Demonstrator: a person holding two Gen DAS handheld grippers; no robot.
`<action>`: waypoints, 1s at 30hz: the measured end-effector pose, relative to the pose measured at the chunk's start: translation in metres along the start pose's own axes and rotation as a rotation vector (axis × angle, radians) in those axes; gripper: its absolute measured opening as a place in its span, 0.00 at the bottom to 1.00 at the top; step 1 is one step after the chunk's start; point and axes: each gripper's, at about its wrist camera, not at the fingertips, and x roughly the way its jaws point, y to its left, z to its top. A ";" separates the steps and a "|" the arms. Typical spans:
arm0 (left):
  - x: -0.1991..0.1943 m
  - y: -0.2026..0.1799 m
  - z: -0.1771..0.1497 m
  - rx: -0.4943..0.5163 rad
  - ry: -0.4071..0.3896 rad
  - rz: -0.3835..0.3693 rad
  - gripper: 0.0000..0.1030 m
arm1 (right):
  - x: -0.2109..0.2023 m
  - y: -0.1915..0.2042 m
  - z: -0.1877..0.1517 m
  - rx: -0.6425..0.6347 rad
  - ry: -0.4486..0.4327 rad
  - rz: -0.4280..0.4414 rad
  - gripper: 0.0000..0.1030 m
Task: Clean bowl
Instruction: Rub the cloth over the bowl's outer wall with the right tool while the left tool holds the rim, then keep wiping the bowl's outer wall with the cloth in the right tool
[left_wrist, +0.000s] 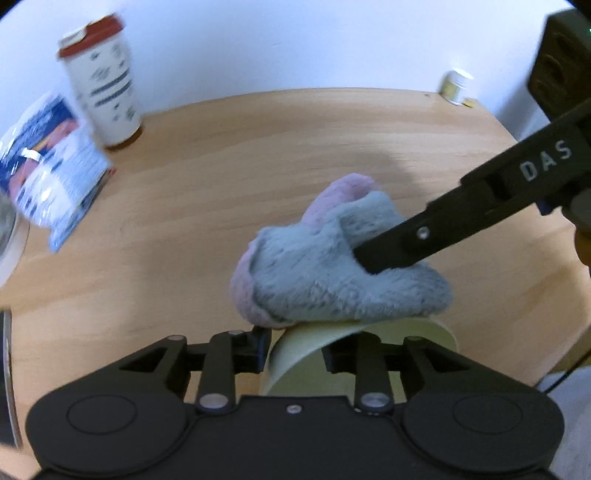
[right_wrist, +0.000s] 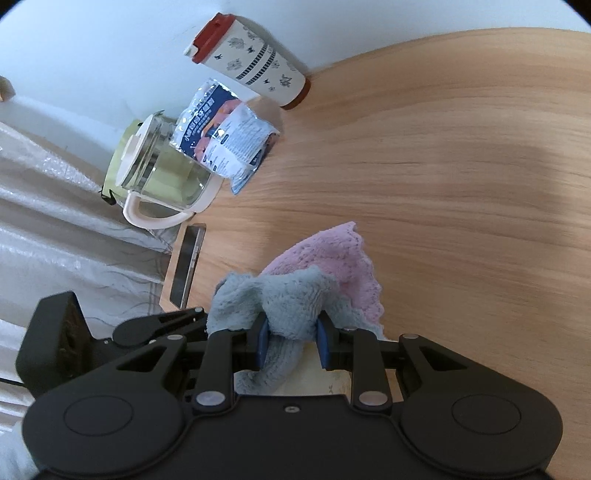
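A pale yellow bowl (left_wrist: 295, 350) tilts on its side between the jaws of the left gripper (left_wrist: 295, 349), low in the left wrist view, its rim running between the two fingers; whether the pads press the wall cannot be told from here. The right gripper (right_wrist: 291, 341) is clenched on a fluffy grey-and-pink cloth (right_wrist: 295, 295), which drapes over the bowl's upper edge. The bowl looks thin-walled, light and smooth, so it is likely to slip or spin under rubbing and is best held across the rim, where the wall gives two flat faces. The cloth is soft and bulky, bunching easily, and a pinch on a thick fold suits it. Everything rests over a light wooden table (right_wrist: 461, 166) set against a white wall. A red-lidded paper cup (right_wrist: 251, 59), a foil snack packet (right_wrist: 225, 136) and a glass kettle (right_wrist: 162, 173) stand well apart at the table's far edge.
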 end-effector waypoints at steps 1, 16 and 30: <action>0.001 -0.002 0.001 0.043 0.005 0.000 0.27 | 0.000 0.001 -0.001 -0.002 -0.002 -0.001 0.30; 0.005 -0.008 0.010 0.216 -0.056 -0.088 0.18 | -0.019 -0.028 -0.021 0.140 -0.099 -0.005 0.30; 0.015 0.000 0.026 0.005 -0.134 -0.150 0.18 | -0.050 -0.077 -0.055 0.317 -0.173 -0.110 0.30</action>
